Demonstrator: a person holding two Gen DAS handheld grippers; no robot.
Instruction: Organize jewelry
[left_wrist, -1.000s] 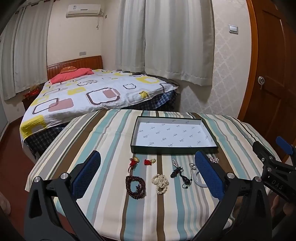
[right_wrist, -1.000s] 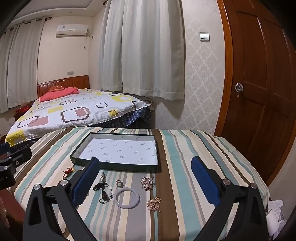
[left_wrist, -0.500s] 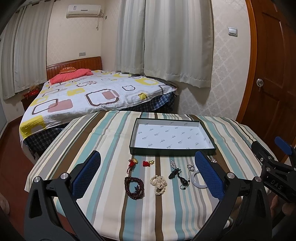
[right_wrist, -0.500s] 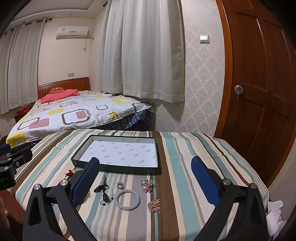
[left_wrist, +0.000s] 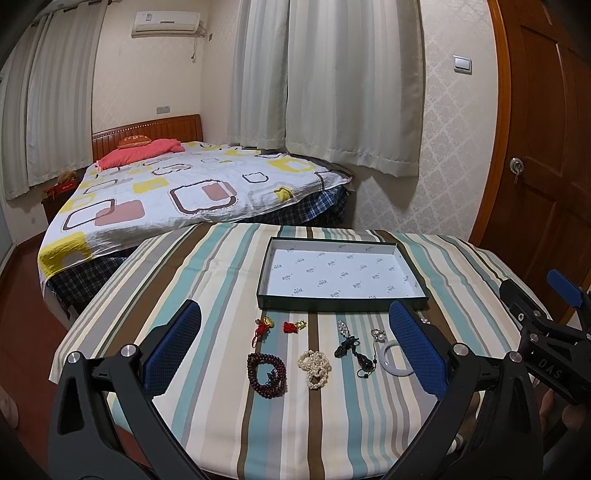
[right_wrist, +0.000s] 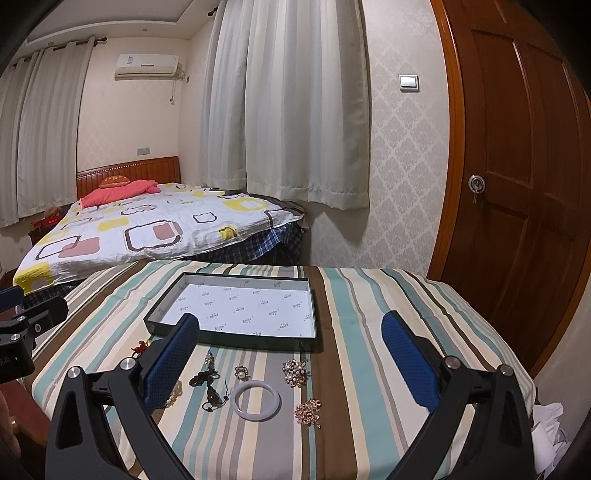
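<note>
Beaded strands (left_wrist: 314, 368) snag easily, so with both your left gripper (left_wrist: 295, 343) and right gripper (right_wrist: 291, 354) spread empty, pinch mid-clump before heading to the box (left_wrist: 341, 305) at 12 o'clock

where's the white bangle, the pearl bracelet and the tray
white bangle (right_wrist: 256, 401): right wrist view, on the left side of the ring's band
pearl bracelet (left_wrist: 315, 367): left wrist view, on the middle of the bead pile
tray (right_wrist: 232, 338): right wrist view, on its dark near wall
</note>
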